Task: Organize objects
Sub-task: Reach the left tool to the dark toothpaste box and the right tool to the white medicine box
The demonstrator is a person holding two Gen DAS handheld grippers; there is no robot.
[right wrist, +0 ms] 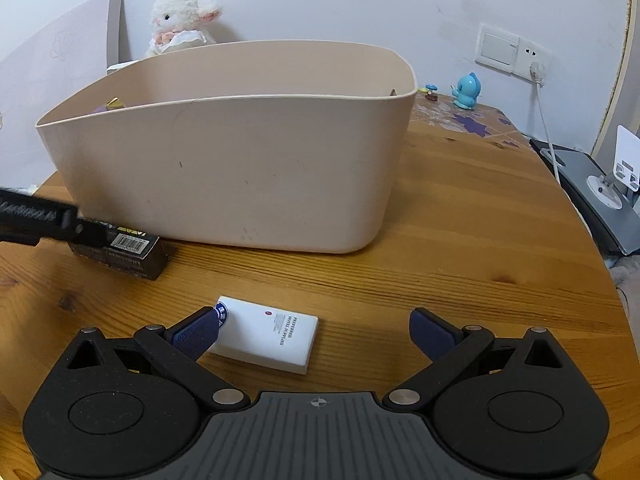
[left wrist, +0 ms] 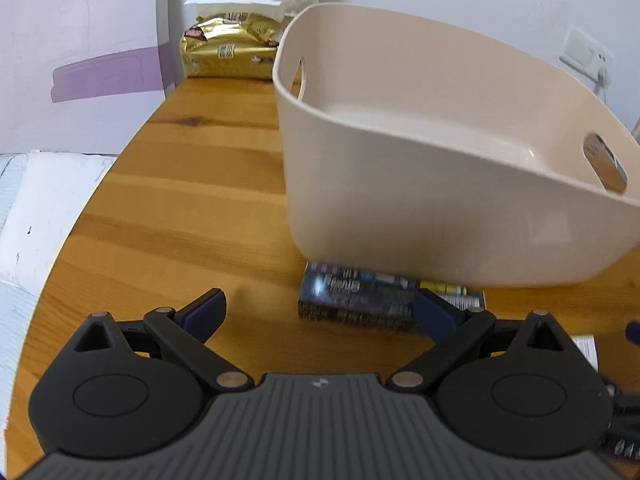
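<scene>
step: pick-up approach, nothing binned yet | left gripper jaws spread, dark box ahead touching bin base | right gripper jaws spread over white box on table | next: centre, close, lift into bin | count: 2 boxes, 1 bin

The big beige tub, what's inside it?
In the left wrist view the beige tub shows a bare floor. The right wrist view shows something gold and purple over the rim, inside or behind it, cannot tell. The near wall hides the rest.
</scene>
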